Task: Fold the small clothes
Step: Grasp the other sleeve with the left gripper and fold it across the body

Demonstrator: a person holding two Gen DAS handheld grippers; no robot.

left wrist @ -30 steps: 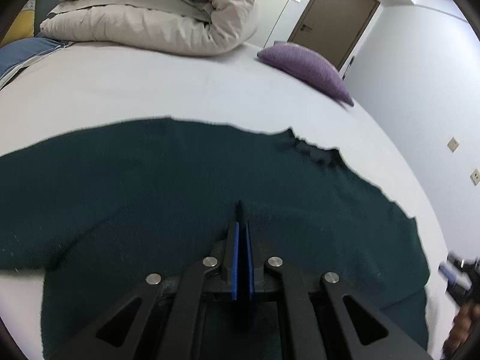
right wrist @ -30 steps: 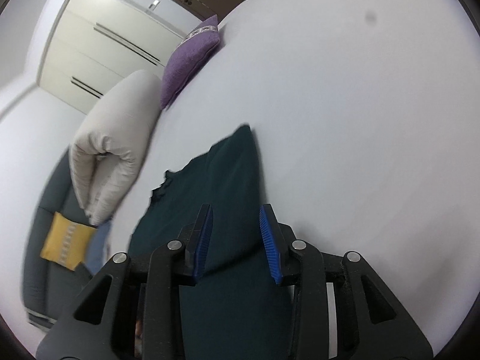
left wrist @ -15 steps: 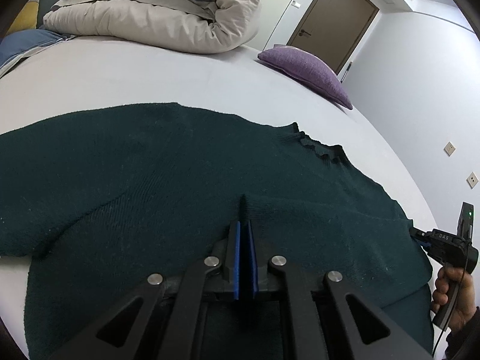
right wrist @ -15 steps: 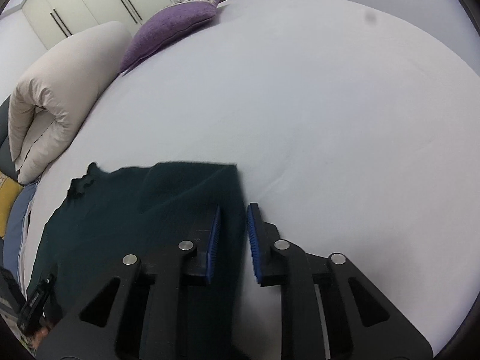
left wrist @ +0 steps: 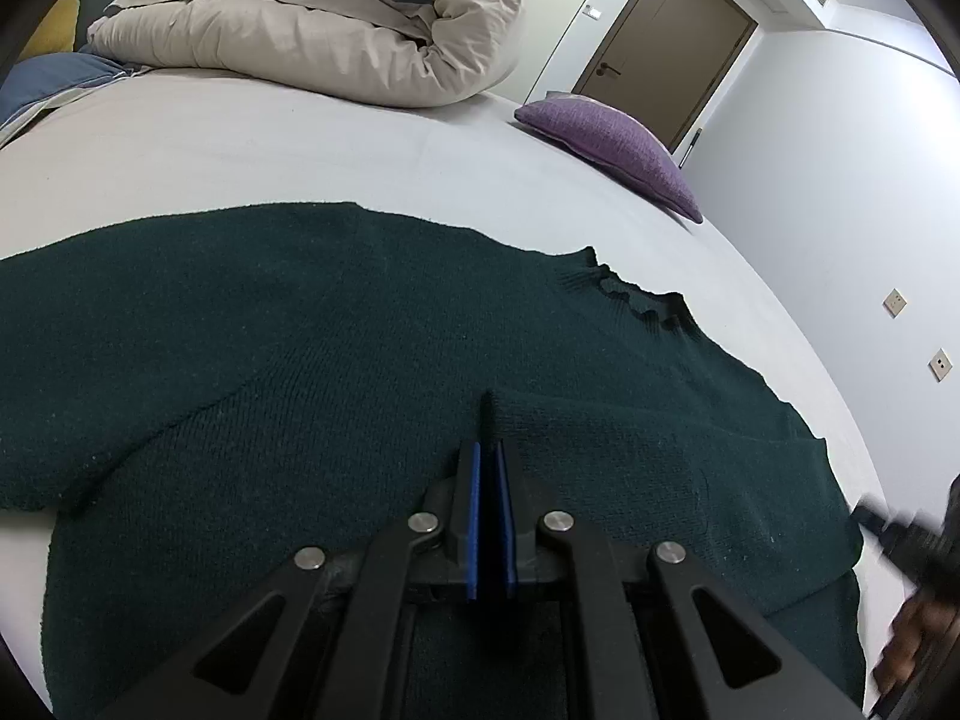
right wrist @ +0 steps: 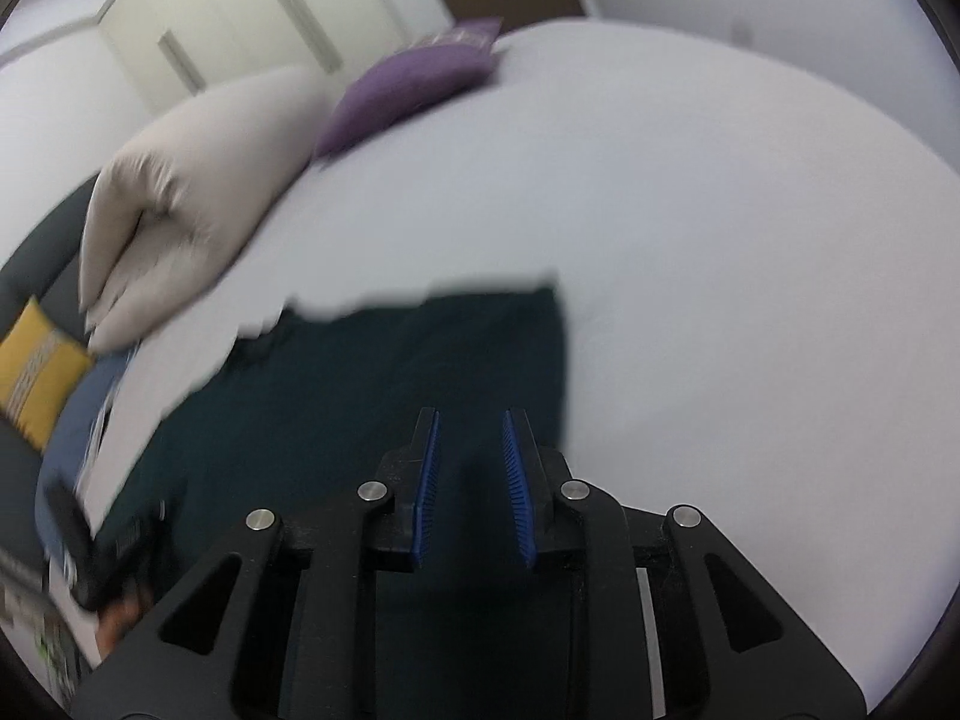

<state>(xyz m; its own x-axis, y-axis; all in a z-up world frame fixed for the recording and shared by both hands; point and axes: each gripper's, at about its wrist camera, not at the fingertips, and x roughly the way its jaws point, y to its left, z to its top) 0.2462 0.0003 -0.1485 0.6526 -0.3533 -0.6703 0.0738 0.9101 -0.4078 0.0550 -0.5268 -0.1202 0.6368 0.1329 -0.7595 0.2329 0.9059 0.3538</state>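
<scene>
Left wrist view: we see our dark green sweater point(left wrist: 360, 348) spread flat; left gripper point(left wrist: 491, 450) pinches a ridge of it, right gripper point(right wrist: 471, 444) gapes, holding nothing.

A home bedroom is indicated. A bed point(left wrist: 300, 138) covered in a white sheet is seen, with a rolled beige duvet point(left wrist: 336, 18), a purple cushion point(left wrist: 606, 147), a brown door point(left wrist: 666, 42) and white wardrobe doors point(right wrist: 252, 30) beyond.

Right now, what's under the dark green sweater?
The sweater lies spread on the white bed sheet, which shows on all sides of it. Whatever is directly beneath the knit is covered. The left gripper pinches a fold of it; the right gripper is open above it.
</scene>
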